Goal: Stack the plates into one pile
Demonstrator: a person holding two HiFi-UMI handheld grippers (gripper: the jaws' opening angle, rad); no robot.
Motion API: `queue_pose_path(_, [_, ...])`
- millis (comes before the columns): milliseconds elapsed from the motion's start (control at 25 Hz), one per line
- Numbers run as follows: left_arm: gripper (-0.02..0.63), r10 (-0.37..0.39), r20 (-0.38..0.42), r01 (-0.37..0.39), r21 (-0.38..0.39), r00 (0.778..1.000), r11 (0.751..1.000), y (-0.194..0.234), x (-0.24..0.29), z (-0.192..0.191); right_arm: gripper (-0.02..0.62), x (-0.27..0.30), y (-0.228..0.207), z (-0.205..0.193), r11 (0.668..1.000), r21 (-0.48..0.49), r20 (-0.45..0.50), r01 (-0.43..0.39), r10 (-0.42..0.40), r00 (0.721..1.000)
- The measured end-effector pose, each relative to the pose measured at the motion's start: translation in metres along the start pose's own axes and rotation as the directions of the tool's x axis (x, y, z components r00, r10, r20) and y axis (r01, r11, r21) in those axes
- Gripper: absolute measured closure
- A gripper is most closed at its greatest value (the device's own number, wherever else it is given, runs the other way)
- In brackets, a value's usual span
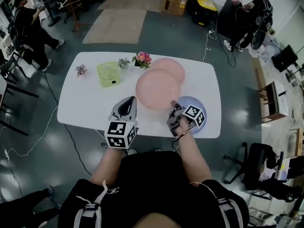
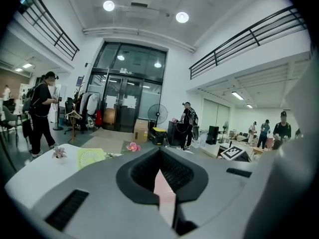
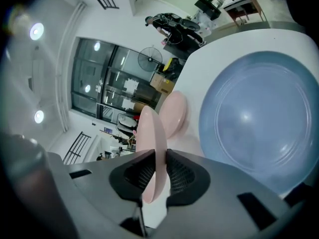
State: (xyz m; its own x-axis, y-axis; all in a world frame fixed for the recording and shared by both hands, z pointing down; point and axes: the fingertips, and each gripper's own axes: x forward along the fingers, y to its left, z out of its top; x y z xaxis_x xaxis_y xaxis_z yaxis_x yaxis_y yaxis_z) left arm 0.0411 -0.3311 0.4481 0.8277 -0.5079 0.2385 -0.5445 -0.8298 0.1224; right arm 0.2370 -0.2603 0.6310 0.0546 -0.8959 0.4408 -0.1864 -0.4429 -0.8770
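A pink plate [image 1: 157, 88] hangs above the white table [image 1: 85, 110], held at its near rim from both sides. My left gripper [image 1: 129, 100] is shut on the plate's left edge, which shows as a thin pink sliver [image 2: 164, 195] between the dark pads. My right gripper [image 1: 174, 104] is shut on the right edge, where the plate [image 3: 152, 133] stands on edge between the pads. A second pink plate [image 1: 170, 66] lies on the table behind it. A blue plate [image 1: 199, 109] [image 3: 259, 118] lies on the table under the right gripper.
A green dish [image 1: 109, 73], a pot of pink flowers [image 1: 142, 59] and two small plants [image 1: 81, 70] [image 1: 123, 63] stand at the table's back left. People stand around on the floor beyond [image 1: 28, 27] [image 1: 251, 18]. A cable runs by the table's left end.
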Motion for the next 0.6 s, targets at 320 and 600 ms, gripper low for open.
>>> queue_pose_path(320, [0.594, -0.03, -0.012, 0.031, 0.018, 0.999, 0.999, -0.016, 0.026, 0.001, 0.514, 0.002, -0.01, 0.08, 0.998, 0.057, 0.135, 0.014, -0.022, 0.991])
queue_pose_path(600, [0.594, -0.018, -0.03, 0.019, 0.041, 0.999, 0.999, -0.019, 0.038, 0.001, 0.512, 0.044, -0.019, 0.12, 0.987, 0.163, 0.165, 0.015, -0.042, 0.985])
